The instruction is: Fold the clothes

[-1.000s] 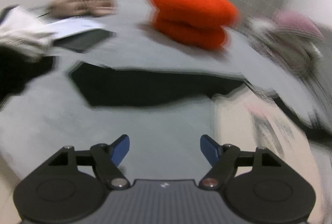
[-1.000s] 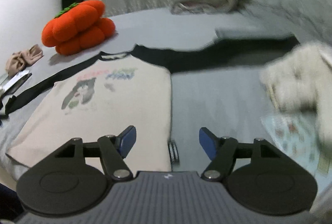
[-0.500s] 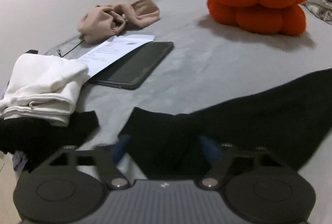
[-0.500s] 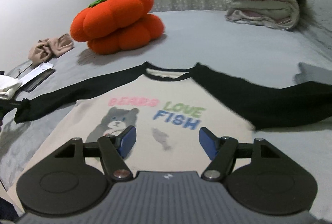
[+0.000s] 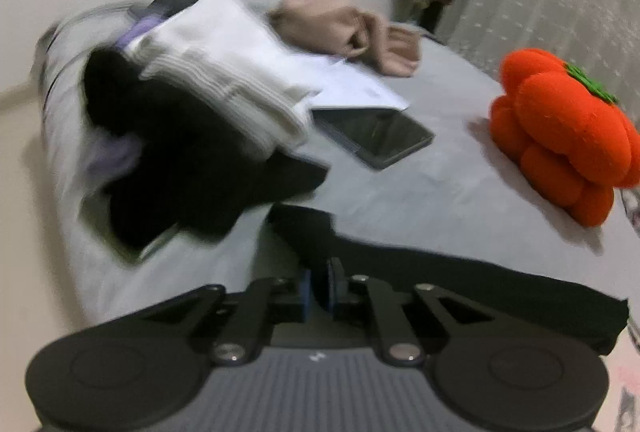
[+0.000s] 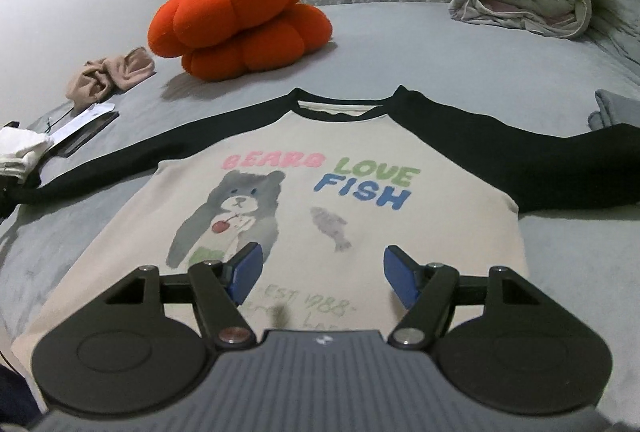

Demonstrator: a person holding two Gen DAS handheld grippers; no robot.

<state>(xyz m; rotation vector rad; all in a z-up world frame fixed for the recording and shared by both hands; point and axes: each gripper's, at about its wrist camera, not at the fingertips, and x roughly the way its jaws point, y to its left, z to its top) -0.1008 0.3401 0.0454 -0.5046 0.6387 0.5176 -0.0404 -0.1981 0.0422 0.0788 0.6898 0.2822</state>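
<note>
So the raglan shirt (image 6: 320, 168) is laid flat, print up, on the bed (image 6: 440, 44), sleeves spread wide so I can fold them in. My left gripper (image 5: 318, 286) has just been closing its jaws down to a sliver on the black sleeve (image 5: 440, 280), right at the cuff end, with the cloth between them. I'd guess that's the first fold, sleeve across the chest. My right gripper (image 6: 320, 272) hangs over the lower hem, jaws wide, holding nothing. The orange pumpkin cushion (image 6: 240, 20) sits well beyond, out of the way.
</note>
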